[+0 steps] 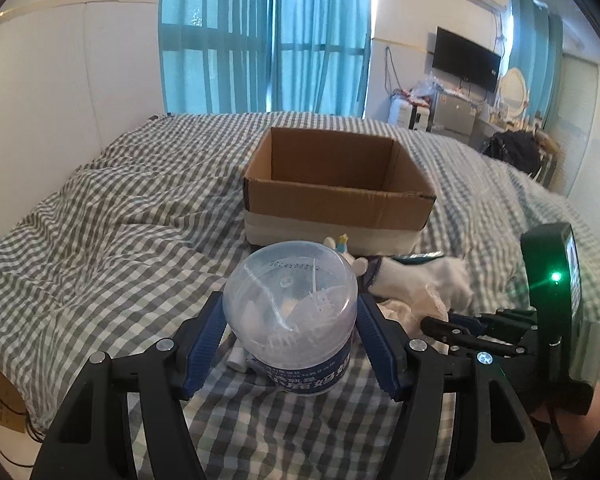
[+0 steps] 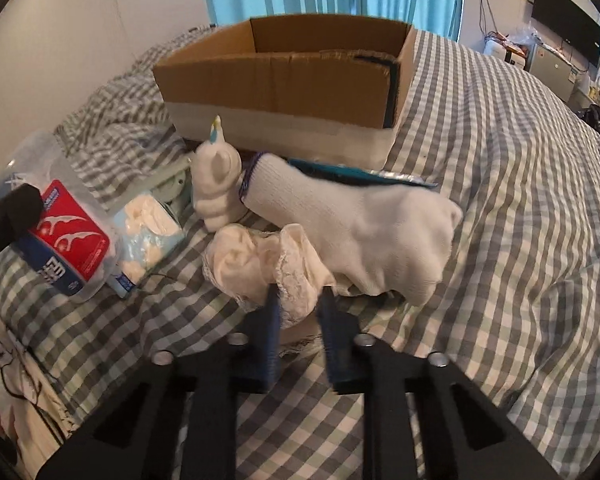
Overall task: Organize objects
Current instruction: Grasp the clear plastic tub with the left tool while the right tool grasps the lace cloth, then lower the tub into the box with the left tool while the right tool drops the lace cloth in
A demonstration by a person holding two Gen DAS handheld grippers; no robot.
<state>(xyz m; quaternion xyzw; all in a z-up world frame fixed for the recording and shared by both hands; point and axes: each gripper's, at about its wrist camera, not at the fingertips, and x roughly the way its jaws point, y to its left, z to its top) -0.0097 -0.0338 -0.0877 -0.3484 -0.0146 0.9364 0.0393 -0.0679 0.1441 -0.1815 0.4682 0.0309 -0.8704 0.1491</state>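
Blue-labelled tub [image 1: 296, 320] with Chinese characters, left claw [image 1: 290, 340]

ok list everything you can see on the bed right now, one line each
cardboard box: 1, brown with a white lower band, open, middle of the bed
clear jar: 1, clear plastic with a blue label, between the left gripper's pads
white sock: 1, white with a blue cuff, in front of the box
lacy cloth: 1, cream, in the right gripper
plush toy: 1, white, left of the sock
red packet: 1, red and blue, in a clear wrap, left side
cotton pad bag: 1, pale blue and white, beside the red packet
bedcover: 1, grey and white check
left gripper: 1, black and blue, shut on the jar
right gripper: 1, black and blue, shut on the cloth
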